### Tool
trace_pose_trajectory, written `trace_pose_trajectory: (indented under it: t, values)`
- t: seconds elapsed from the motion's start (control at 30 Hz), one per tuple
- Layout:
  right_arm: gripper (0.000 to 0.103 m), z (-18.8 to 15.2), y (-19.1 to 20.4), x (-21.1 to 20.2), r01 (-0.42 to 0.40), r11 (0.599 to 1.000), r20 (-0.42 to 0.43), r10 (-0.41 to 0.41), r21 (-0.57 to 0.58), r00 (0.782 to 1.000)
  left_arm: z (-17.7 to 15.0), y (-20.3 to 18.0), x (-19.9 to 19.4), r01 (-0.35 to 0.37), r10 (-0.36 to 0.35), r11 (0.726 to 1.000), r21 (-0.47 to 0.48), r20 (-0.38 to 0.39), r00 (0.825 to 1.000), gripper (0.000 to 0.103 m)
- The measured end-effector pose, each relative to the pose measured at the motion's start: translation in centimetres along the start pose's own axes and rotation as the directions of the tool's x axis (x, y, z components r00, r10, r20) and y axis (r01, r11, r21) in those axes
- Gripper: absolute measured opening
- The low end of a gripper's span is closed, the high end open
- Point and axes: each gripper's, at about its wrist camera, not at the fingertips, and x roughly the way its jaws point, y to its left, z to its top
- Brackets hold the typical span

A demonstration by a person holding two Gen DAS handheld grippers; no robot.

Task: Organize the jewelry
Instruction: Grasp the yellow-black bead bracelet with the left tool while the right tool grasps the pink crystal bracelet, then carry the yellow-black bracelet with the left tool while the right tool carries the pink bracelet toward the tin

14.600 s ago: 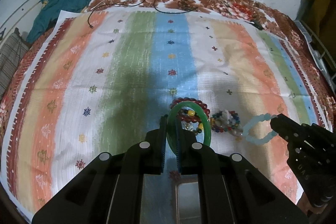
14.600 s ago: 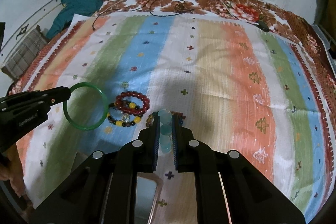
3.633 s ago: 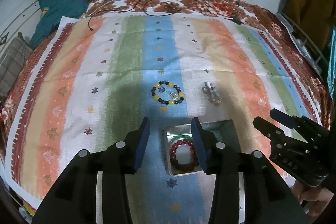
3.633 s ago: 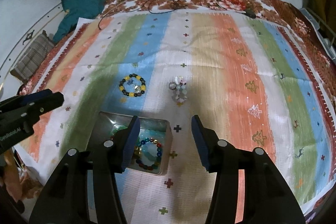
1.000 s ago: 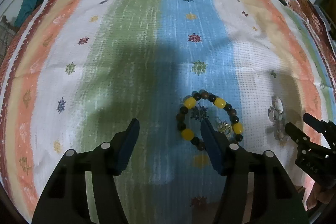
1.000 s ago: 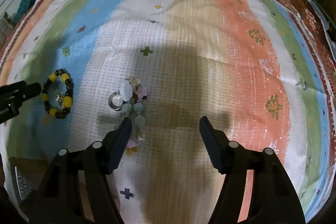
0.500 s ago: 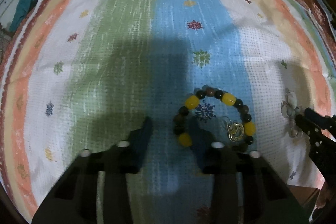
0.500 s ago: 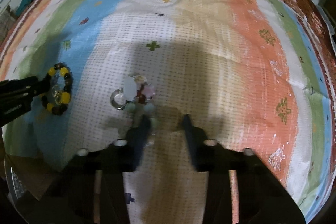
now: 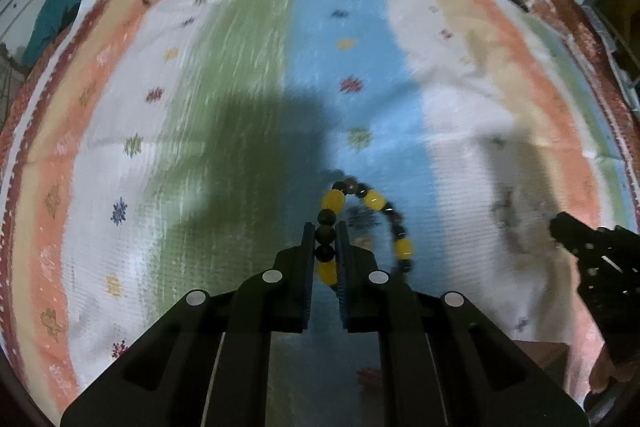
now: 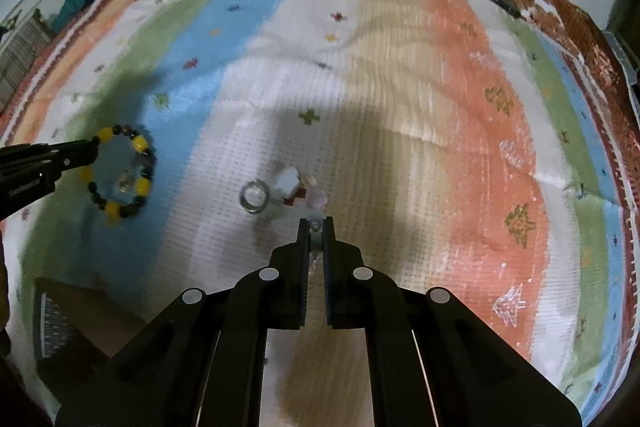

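Your left gripper is clamped on the dark beads of the yellow-and-black bracelet, the rest of the loop hanging over the blue stripe of the striped cloth. Your right gripper is pinched on one pale bead of the charm bracelet, which trails onto the cloth. That thin hold may slip, or the dangling charms snag on the box rim at lower left.

Left tongs, right tongs clamped, angled down.

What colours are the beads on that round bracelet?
Yellow and dark beads on the bracelet, clearest in the right wrist view.
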Motion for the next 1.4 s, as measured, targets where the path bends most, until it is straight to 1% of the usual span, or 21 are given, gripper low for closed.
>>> trace_pose_trajectory:
  t: [0.23,0.3,0.57,0.83,1.2,1.4]
  values:
    - [0.007,-0.1,0.2,-1.8,-0.029,1.0,0.052,0.029,0.002,0.998,0.2,-2.1,-2.6,0.056,-0.057,0.998,0.031,0.054,0.997,0.009]
    - [0.007,-0.1,0.1,-2.2,-0.03,1.0,0.061,0.03,0.007,0.998,0.6,-2.7,-2.8,0.063,-0.065,0.997,0.044,0.061,0.996,0.009]
    - [0.007,-0.1,0.2,-3.8,-0.04,0.999,0.089,0.038,0.021,0.995,-0.2,-4.2,-4.9,0.067,-0.073,0.995,0.077,0.084,0.994,0.009]
    - [0.007,-0.3,0.5,-5.5,-0.054,0.998,0.119,0.05,0.028,0.992,-0.8,-4.5,-6.6,0.076,-0.087,0.992,0.101,0.106,0.991,0.009]
    - [0.007,-0.7,1.8,-7.9,-0.073,0.997,0.16,0.072,0.005,0.985,-1.3,-3.9,-8.9,0.102,-0.114,0.99,0.093,0.138,0.984,0.009]
    - [0.007,-0.9,2.2,-9.2,-0.082,0.997,0.182,0.081,-0.003,0.98,-1.8,-3.9,-9.9,0.111,-0.126,0.988,0.103,0.153,0.98,0.009]
